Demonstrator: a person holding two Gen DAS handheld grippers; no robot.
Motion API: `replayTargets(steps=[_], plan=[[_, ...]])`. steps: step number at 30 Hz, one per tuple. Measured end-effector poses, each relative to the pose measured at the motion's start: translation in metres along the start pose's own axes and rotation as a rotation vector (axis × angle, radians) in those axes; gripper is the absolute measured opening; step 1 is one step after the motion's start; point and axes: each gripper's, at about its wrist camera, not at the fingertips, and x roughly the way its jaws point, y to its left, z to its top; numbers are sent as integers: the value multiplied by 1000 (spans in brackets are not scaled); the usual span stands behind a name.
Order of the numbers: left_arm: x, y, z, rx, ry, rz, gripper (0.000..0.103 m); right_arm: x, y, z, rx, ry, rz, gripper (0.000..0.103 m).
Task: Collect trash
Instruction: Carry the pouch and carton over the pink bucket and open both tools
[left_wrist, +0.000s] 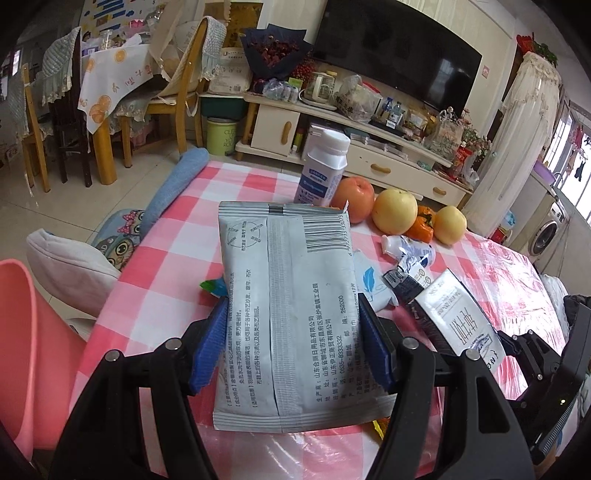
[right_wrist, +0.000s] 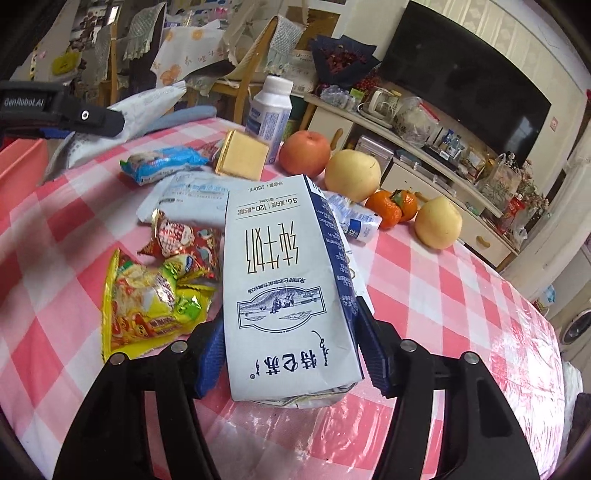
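Observation:
My left gripper (left_wrist: 291, 343) is shut on a grey wipes packet (left_wrist: 284, 295), held above the pink checked table (left_wrist: 177, 258); the packet also shows in the right wrist view (right_wrist: 147, 103). My right gripper (right_wrist: 288, 350) is shut on a white and blue milk carton (right_wrist: 280, 280), also seen in the left wrist view (left_wrist: 458, 314). Loose trash lies on the table: yellow and red snack wrappers (right_wrist: 155, 291), a blue wrapper (right_wrist: 166, 162), a white pouch (right_wrist: 188, 195), a squashed small bottle (right_wrist: 354, 218).
An apple (right_wrist: 304, 153), pears (right_wrist: 352, 171), tangerines (right_wrist: 391, 206), a white bottle (right_wrist: 271, 114) and a gold box (right_wrist: 242, 153) stand at the table's far side. A pink bin (left_wrist: 26, 350) is at the left, beside the table. Chairs and a TV cabinet stand beyond.

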Motion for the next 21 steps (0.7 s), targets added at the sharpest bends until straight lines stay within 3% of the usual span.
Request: replayTargets(steps=[12,21], plan=[[-28,34,9,-93,-66,26,67,-41,26,31,64,-77,84,63],[-59,91,14,-217,-126,114,67,-69,89,74,-2,-142,202,63]])
